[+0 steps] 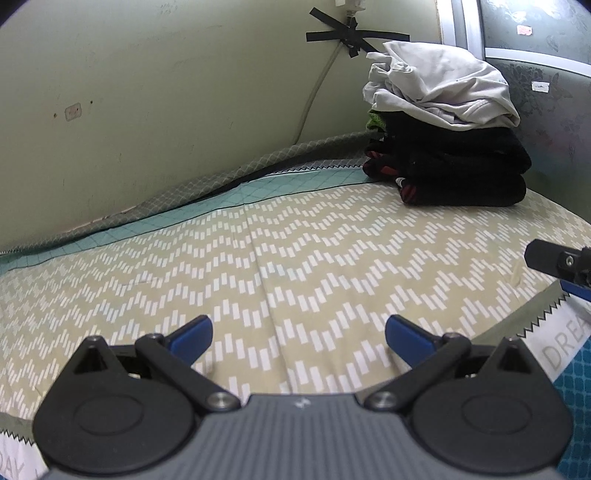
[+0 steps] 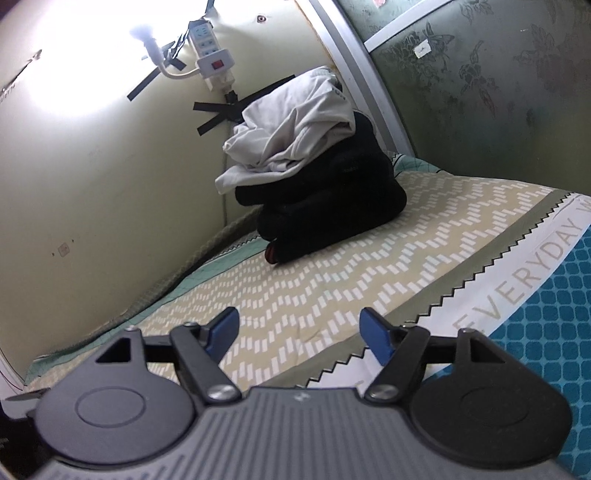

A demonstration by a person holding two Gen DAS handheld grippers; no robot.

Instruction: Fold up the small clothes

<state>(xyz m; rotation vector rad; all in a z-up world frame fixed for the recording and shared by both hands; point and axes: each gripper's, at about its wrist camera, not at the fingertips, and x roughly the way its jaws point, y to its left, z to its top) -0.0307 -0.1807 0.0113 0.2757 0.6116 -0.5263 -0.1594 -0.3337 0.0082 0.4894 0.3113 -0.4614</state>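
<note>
Both the left gripper [image 1: 298, 334] and right gripper [image 2: 298, 332] hover spread and empty over the bedspread [image 1: 258, 258], free to fetch the clothes pile [image 1: 447, 140] at one o'clock.

Matt printed cotton bedsheet [image 1: 280, 258], soft crumpled white cloth [image 1: 443, 92] over fuzzy black garments [image 1: 472, 166], matt painted wall [image 1: 147, 92].

Ahead of me a bed [image 1: 258, 258] fills the corner, spread with a beige zigzag-patterned sheet. On the left stands a pale yellow-green wall [image 1: 166, 92] with black tape strips [image 1: 354, 37], a white power strip [image 2: 212, 48] and a glaring lamp [image 2: 142, 35]. Far right, dark floral panels [image 2: 480, 92] in grey frames.
</note>
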